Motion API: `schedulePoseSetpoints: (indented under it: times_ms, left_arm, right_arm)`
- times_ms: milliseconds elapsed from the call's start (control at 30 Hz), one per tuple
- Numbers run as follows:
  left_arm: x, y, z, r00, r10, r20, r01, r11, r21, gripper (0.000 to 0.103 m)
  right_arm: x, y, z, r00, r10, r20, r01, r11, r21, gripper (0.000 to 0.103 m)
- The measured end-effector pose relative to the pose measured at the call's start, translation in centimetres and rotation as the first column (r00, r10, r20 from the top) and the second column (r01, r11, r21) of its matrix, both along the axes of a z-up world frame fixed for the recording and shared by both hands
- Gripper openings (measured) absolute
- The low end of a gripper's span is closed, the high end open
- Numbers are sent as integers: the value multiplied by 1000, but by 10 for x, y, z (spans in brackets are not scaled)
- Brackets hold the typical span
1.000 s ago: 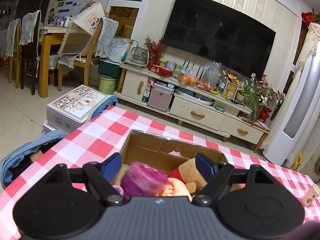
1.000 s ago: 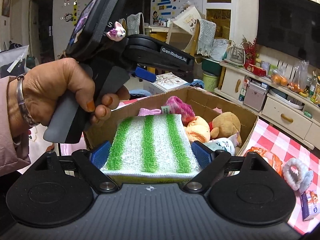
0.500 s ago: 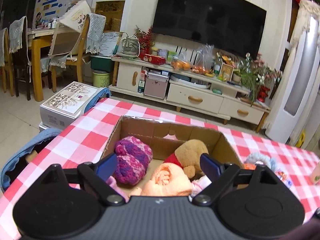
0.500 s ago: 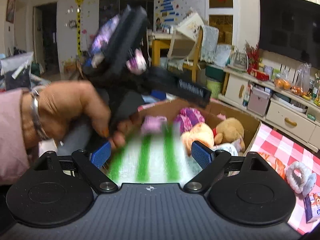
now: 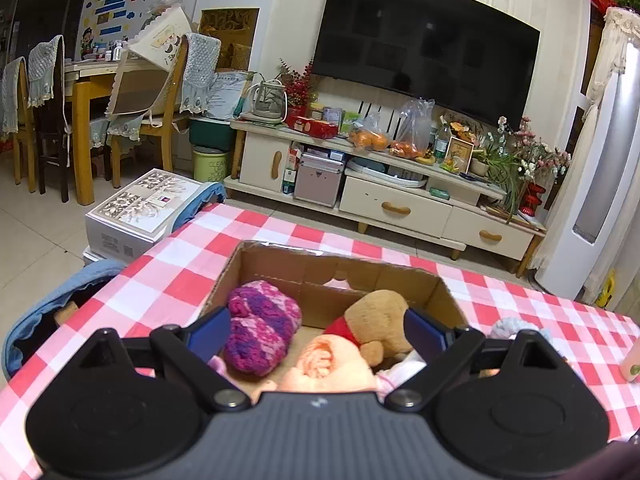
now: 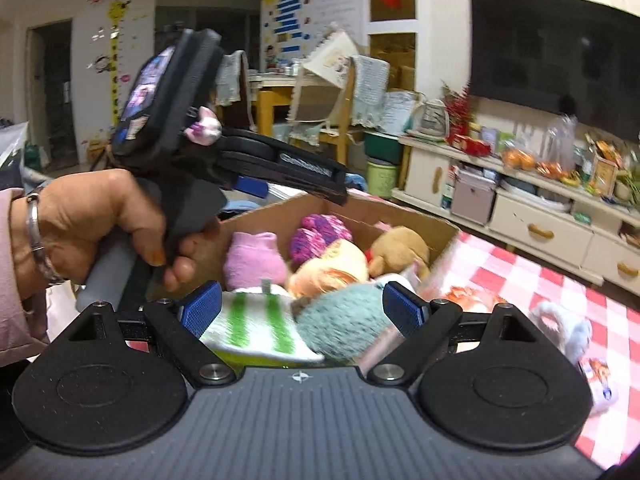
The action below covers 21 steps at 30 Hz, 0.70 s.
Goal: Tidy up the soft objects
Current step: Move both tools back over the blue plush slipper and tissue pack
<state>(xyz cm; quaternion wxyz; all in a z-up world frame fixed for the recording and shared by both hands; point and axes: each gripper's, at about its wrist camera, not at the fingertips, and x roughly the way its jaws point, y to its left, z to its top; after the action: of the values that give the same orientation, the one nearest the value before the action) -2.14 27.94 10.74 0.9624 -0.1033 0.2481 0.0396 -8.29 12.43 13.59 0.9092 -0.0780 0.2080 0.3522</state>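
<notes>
An open cardboard box point(image 5: 340, 268) on the red-checked table holds soft toys. In it lie a pink-purple knitted piece point(image 5: 260, 336), a brown teddy point(image 5: 380, 320) and a peach plush point(image 5: 328, 364). My left gripper point(image 5: 316, 330) hovers over the box. Its jaws are opening and its pads press on nothing. My right gripper point(image 6: 302, 310) stands open over the box's near end. Below it lie a green-striped white cloth point(image 6: 256, 328) and a teal fluffy toy point(image 6: 344, 320), neither pressed by both pads. A hand point(image 6: 100, 220) holds the left gripper.
Right of the box, an orange toy point(image 6: 468, 300), grey fluffy earmuffs point(image 6: 560, 328) and a small packet point(image 6: 600, 376) lie on the tablecloth point(image 5: 180, 280). A cup point(image 5: 632, 364) stands at the far right edge. Beyond the table are a TV cabinet point(image 5: 400, 208) and chairs.
The left jaws widened and the knitted piece dropped from between them into the box. The striped cloth sank from between the right pads into the box, uncovering the teal toy.
</notes>
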Motion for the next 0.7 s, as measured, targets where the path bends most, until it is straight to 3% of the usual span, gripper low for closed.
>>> schedulePoseSetpoints:
  times_ms: [333, 700]
  left_arm:
    - [1, -23, 2, 1000, -27, 15, 27, 1000, -12, 94]
    - [4, -55, 3, 998, -64, 15, 64, 998, 8, 99]
  right_arm:
    - [5, -34, -8, 988, -154, -30, 155, 987, 30, 103]
    - [21, -79, -21, 937, -335, -103, 343, 937, 73, 103]
